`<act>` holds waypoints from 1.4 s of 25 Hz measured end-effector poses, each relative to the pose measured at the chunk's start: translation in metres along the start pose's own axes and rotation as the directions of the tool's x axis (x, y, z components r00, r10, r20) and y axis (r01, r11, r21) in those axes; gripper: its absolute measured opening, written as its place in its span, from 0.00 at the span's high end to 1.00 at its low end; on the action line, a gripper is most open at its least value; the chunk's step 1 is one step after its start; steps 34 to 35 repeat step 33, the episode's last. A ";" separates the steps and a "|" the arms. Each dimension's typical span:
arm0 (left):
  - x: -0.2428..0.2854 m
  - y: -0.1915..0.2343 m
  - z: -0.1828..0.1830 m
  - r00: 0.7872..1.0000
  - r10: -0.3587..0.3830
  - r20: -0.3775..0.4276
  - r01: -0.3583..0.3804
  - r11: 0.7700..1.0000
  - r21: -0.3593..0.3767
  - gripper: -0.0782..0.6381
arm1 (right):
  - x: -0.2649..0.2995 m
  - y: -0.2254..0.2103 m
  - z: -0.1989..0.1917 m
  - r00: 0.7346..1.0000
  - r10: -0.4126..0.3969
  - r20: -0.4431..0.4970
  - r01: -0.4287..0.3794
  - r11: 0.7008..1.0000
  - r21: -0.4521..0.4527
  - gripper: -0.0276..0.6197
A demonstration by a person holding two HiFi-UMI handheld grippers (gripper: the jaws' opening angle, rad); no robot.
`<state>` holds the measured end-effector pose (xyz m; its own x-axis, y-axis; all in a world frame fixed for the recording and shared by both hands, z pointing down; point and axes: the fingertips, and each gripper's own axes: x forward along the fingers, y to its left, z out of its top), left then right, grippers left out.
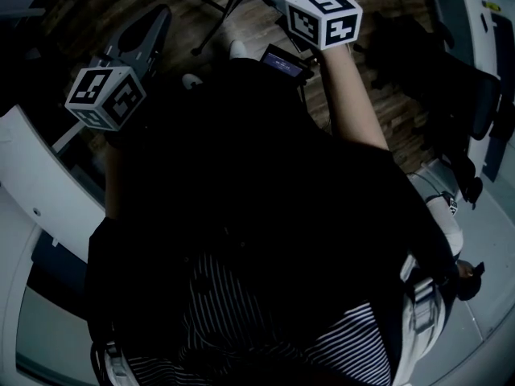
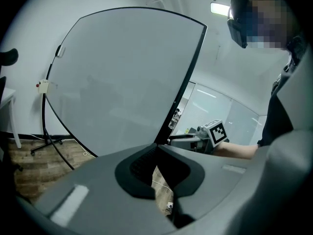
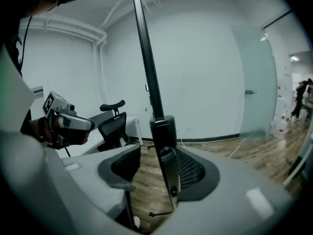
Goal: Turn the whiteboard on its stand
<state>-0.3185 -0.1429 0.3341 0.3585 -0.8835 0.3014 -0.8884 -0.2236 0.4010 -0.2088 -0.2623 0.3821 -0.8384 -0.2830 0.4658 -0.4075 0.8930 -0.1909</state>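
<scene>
The large whiteboard [image 2: 122,77] fills the left gripper view, tilted, with a black frame. Its lower right edge runs down into my left gripper [image 2: 157,153], whose jaws stand closed on that edge. In the right gripper view the board's black edge [image 3: 145,58] shows side-on and passes through a thicker black fitting [image 3: 164,131]. That edge stands between the jaws of my right gripper [image 3: 156,165], against the right pad, with floor showing on the left side. The head view gives only the marker cubes, the left one [image 1: 105,95] and the right one [image 1: 323,16], over a dark torso.
A black office chair [image 3: 111,119] and a white desk stand behind the board. The stand's curved leg [image 2: 46,131] rests on wood floor. Tripod legs [image 1: 221,14] lie ahead. A white table edge [image 1: 32,183] is at my left. A person stands in the far doorway [image 3: 299,97].
</scene>
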 end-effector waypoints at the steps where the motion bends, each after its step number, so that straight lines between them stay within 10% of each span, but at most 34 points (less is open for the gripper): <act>1: -0.006 0.001 0.000 1.000 -0.006 0.008 0.006 1.000 0.000 0.89 | -0.004 0.006 0.000 1.000 0.009 0.007 -0.009 1.000 0.010 0.61; 5: -0.023 0.002 -0.005 0.999 -0.032 0.022 0.031 0.999 0.010 0.89 | -0.019 0.035 -0.002 0.999 0.043 0.018 -0.043 0.999 0.013 0.62; 10: -0.037 -0.002 -0.009 0.996 -0.078 0.038 0.078 0.997 0.017 0.89 | -0.024 0.088 -0.007 0.989 0.124 0.077 -0.130 0.988 0.080 0.95; 21: -0.061 -0.015 -0.057 0.980 -0.198 -0.028 0.198 0.980 0.003 0.89 | -0.027 0.147 -0.052 0.984 0.179 -0.003 -0.176 0.971 0.160 0.95; 35: -0.042 -0.085 -0.089 0.986 -0.155 -0.066 0.155 0.988 -0.007 0.89 | -0.092 0.118 -0.056 0.964 0.251 0.089 -0.262 0.951 0.163 0.95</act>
